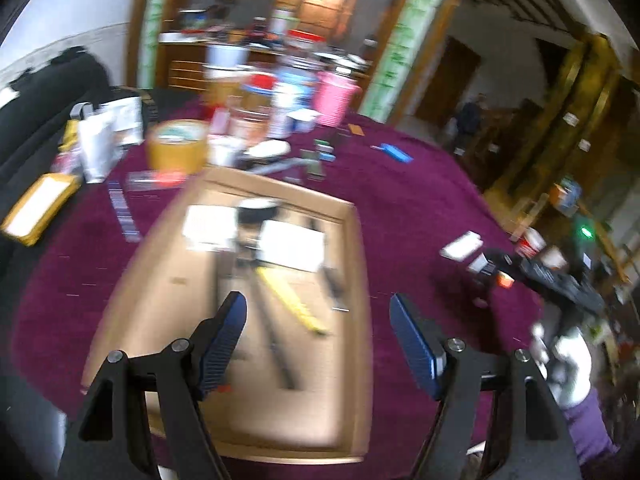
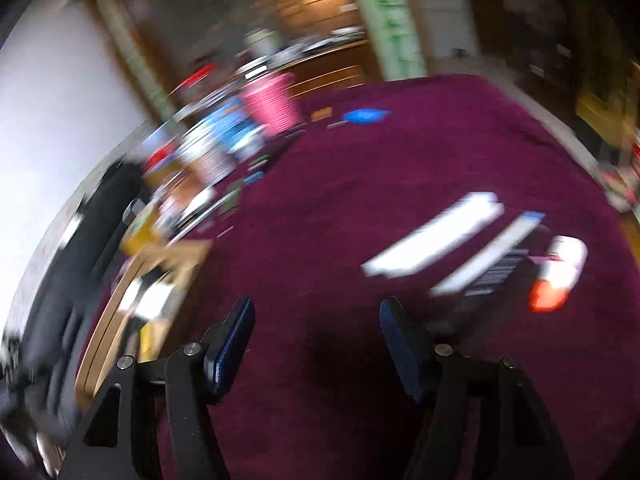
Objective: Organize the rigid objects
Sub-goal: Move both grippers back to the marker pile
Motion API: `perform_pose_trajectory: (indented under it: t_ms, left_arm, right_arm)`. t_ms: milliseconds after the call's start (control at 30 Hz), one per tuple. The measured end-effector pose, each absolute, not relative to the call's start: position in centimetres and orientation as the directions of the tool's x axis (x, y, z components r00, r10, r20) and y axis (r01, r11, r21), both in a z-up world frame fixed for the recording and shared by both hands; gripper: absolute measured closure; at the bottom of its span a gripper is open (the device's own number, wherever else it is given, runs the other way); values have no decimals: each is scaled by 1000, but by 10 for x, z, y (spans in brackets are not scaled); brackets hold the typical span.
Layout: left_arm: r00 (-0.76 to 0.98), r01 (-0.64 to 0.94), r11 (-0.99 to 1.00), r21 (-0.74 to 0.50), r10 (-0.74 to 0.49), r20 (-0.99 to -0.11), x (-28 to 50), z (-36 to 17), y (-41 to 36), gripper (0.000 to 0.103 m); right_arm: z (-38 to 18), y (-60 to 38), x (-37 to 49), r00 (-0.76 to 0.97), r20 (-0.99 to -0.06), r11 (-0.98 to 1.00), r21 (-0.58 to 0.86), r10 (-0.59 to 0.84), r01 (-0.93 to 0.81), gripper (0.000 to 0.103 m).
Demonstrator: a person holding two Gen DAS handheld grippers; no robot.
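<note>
**Over the cardboard tray, both grippers empty**

Above the shallow cardboard tray (image 1: pixel 352 248) on the maroon tabletop (image 1: pixel 420 200) hangs the left gripper (image 1: pixel 318 308), its blue-padded fingers (image 1: pixel 230 332) spread well apart with nothing between them. Inside the tray lie two white flat boxes (image 1: pixel 292 246), a dark round thing, a yellow stick-like item (image 1: pixel 288 296) and a few dark slender tools, all smeared by blur. Beyond the tray's far edge stand a roll of tan tape (image 1: pixel 178 144), a pink ribbed container (image 1: pixel 336 98), white pouches and cans; small cards and a blue flat item (image 1: pixel 396 152) lie scattered on the cloth. At the right edge of the left wrist view, a gloved hand (image 1: pixel 568 368) with a purple sleeve shows beside a black device.

The right gripper (image 2: pixel 316 320) is over bare maroon cloth, to the right of the tray's corner (image 2: pixel 188 256). Its fingers (image 2: pixel 236 336) also stand apart and hold nothing. Ahead and to its right, on the tabletop, lie a white flat box (image 2: pixel 436 236), a dark box with a white face (image 2: pixel 492 260) and a small white-and-orange bottle (image 2: pixel 560 272), near each other, heavily blurred.
</note>
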State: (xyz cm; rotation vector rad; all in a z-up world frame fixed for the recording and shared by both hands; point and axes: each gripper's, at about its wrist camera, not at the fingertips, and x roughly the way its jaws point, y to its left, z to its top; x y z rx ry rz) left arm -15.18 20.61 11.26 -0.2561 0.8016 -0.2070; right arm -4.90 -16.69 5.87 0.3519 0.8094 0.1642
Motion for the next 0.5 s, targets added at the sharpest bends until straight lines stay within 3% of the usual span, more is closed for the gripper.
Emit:
perform_pose_trajectory:
  t_ms: [167,300,500]
  left_arm:
    - [609,201,917,-346,-393,-689,-150,93,139,30]
    - [565,205,912,-355,-406,-718,-148,72,110,30]
    - [536,181,925,-334,-377,-755,-149,61,98,30]
  right_arm:
    - [54,-248,-26,695,-709,930,323,117,174,34]
    - [47,-262,9,662,-736,923,339,141,180,34]
    - [29,-235,84,576,-817,975,148,26,166,34]
